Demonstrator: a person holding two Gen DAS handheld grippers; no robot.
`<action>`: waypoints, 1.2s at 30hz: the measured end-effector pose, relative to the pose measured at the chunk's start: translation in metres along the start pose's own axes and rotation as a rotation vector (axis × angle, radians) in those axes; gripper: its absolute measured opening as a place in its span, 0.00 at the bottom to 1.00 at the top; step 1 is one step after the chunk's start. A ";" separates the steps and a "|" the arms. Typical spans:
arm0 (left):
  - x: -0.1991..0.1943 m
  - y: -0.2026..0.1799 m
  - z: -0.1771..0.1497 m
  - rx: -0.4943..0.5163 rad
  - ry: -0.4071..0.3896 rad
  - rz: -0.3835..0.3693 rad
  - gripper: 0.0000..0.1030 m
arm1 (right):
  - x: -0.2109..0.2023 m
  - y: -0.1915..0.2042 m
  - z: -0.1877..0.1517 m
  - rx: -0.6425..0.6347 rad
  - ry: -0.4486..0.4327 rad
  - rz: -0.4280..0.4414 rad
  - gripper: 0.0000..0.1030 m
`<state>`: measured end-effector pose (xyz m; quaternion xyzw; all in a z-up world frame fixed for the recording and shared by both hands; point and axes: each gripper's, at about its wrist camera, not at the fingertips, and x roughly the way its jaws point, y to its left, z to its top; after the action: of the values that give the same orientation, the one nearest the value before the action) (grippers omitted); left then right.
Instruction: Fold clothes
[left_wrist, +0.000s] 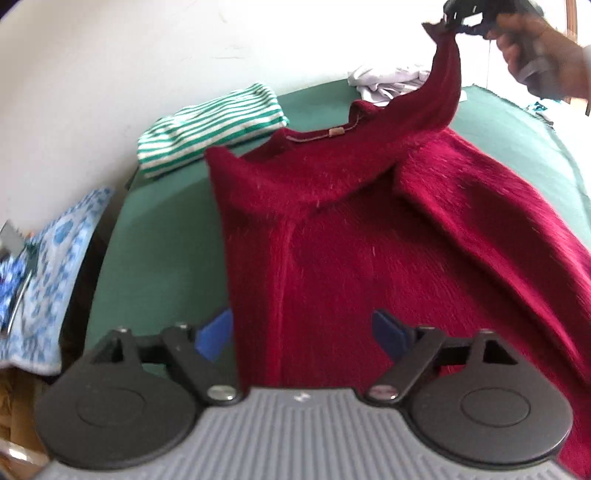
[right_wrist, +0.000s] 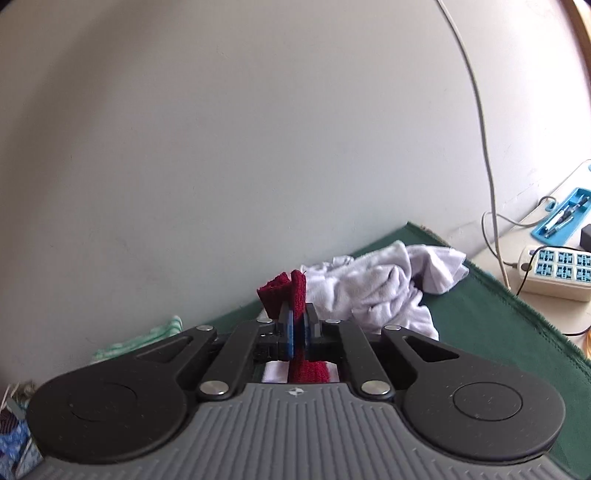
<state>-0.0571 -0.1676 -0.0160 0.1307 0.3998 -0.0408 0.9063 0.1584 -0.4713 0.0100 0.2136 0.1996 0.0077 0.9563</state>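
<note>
A dark red fuzzy sweater (left_wrist: 369, 236) lies spread on the green table cover (left_wrist: 159, 229), collar toward the far wall. My left gripper (left_wrist: 303, 332) hovers open over its lower edge, blue pads apart and pressing on nothing. The right gripper (left_wrist: 461, 18), held by a hand at the top right of the left wrist view, lifts one sleeve (left_wrist: 445, 74) up off the table. In the right wrist view my right gripper (right_wrist: 297, 328) is shut on the red sleeve cuff (right_wrist: 284, 291), which sticks out past the pads.
A folded green-and-white striped garment (left_wrist: 210, 125) sits at the back left by the wall. A crumpled white garment (right_wrist: 380, 284) lies at the back of the table. Blue floral cloth (left_wrist: 48, 266) hangs off the left side. A power strip (right_wrist: 554, 273) and cable lie at right.
</note>
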 end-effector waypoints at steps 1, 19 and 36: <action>-0.010 0.005 -0.009 -0.016 0.010 -0.006 0.89 | 0.002 0.000 -0.002 -0.021 0.010 -0.005 0.06; -0.067 0.003 -0.123 -0.316 0.236 0.012 0.94 | -0.064 0.115 -0.160 -0.200 0.623 0.444 0.41; -0.071 0.010 -0.191 -0.644 0.138 -0.175 0.84 | -0.061 0.113 -0.197 -0.162 0.621 0.446 0.40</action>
<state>-0.2394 -0.1084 -0.0850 -0.1944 0.4624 0.0189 0.8649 0.0343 -0.2945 -0.0840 0.1630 0.4268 0.2952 0.8391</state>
